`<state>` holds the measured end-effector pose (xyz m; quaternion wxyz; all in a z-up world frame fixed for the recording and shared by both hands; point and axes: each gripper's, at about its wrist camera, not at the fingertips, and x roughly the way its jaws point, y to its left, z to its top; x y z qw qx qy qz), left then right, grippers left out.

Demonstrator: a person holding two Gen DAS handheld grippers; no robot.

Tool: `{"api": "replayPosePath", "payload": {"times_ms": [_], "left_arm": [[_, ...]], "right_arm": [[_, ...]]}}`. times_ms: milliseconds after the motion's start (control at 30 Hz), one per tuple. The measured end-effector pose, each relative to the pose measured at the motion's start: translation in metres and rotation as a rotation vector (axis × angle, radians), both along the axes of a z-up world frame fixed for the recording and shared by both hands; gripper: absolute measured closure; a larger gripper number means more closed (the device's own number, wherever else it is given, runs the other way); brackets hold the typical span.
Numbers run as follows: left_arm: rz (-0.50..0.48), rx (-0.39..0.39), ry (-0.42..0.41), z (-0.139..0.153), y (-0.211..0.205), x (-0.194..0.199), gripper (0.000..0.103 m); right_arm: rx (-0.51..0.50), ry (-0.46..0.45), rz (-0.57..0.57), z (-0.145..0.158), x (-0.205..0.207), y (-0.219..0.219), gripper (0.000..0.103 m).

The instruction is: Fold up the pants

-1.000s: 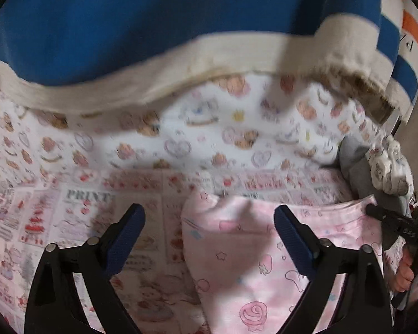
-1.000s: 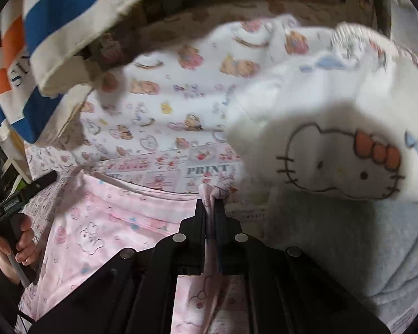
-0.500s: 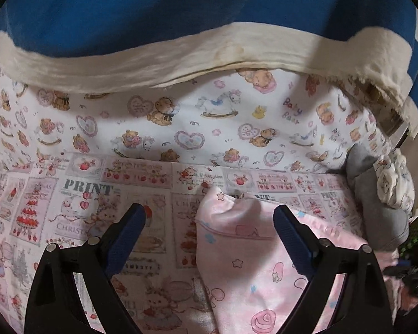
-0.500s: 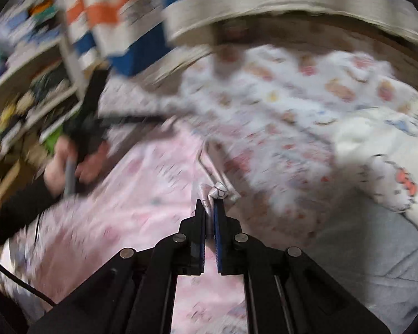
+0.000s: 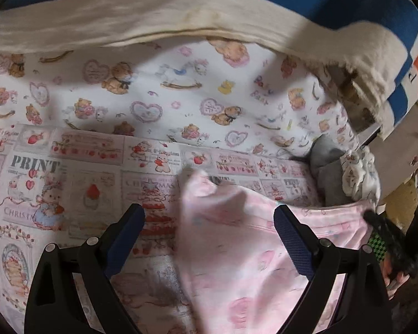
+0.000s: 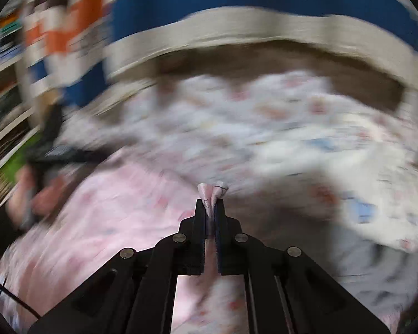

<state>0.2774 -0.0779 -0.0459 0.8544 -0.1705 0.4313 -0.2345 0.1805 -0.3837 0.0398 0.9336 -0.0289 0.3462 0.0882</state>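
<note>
Bed sheet [image 5: 103, 194] with cartoon print underneath; striped blanket [image 5: 181, 25] along far edge, grey cloth bundle [image 5: 331, 178] at far right corner. Pink pants [image 5: 236, 250] lie across sheet toward right edge. Left gripper [image 5: 209, 222] gapes wide above pants. Right gripper [image 6: 210, 208] pinches pants fold; view blurred.

1. Left gripper [image 5: 209, 217]: jaws spread wide, nothing pressed between the blue pads [image 5: 291, 239]; pointed downward.
2. Right gripper [image 6: 209, 208]: jaws closed, a pinch of pink cloth [image 6: 212, 192] clamped between them.
3. Left hand [image 6: 39, 192]: seen blurred in the right wrist view, wrapped around a black handle.
</note>
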Motion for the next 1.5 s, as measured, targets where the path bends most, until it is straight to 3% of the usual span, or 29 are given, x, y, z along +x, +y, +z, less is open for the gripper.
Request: {"api": "replayPosePath", "payload": {"times_ms": [233, 367, 433, 533, 700, 800, 833, 867, 967, 1133, 1300, 1433, 1500], "left_arm": [[-0.033, -0.030, 0.023, -0.002, -0.005, 0.006, 0.011], [-0.039, -0.020, 0.022, -0.004, -0.012, 0.010, 0.031], [-0.041, -0.006, 0.015, -0.004, -0.016, 0.010, 0.035], [-0.093, -0.032, 0.041, -0.007, -0.023, 0.009, 0.060], [-0.126, 0.071, -0.011, -0.004, -0.043, 0.003, 0.062], [-0.107, 0.066, -0.002, -0.004, -0.044, 0.006, 0.064], [-0.103, 0.070, -0.006, -0.003, -0.043, 0.007, 0.095], [-0.110, 0.079, -0.018, -0.002, -0.044, 0.007, 0.097], [-0.102, 0.080, -0.130, 0.012, -0.038, -0.001, 0.097], [-0.074, -0.059, -0.181, 0.038, -0.008, -0.011, 0.097], [-0.132, -0.018, -0.236, 0.055, 0.014, -0.042, 0.097], [-0.190, -0.034, -0.238, 0.056, 0.029, -0.081, 0.097], [-0.206, 0.008, -0.237, 0.055, 0.031, -0.100, 0.097]], "right_arm": [[-0.075, 0.058, -0.020, -0.013, 0.008, 0.004, 0.098], [-0.060, 0.082, -0.029, -0.014, 0.008, 0.001, 0.098], [-0.049, 0.083, -0.029, -0.014, 0.009, 0.000, 0.098], [-0.044, 0.082, -0.030, -0.013, 0.009, -0.001, 0.098], [-0.062, 0.080, -0.030, -0.013, 0.008, 0.001, 0.098], [-0.061, 0.077, -0.028, -0.013, 0.008, 0.002, 0.098], [-0.058, 0.076, -0.027, -0.013, 0.009, 0.001, 0.098], [-0.053, 0.075, -0.027, -0.013, 0.009, 0.001, 0.098], [-0.044, 0.069, -0.017, -0.013, 0.009, 0.001, 0.098], [0.003, 0.031, 0.022, -0.006, 0.000, 0.003, 0.098], [0.072, 0.005, 0.083, 0.008, -0.031, 0.012, 0.098], [0.032, -0.003, 0.118, 0.016, -0.074, 0.031, 0.098], [0.029, 0.034, 0.129, 0.014, -0.088, 0.037, 0.098]]}}
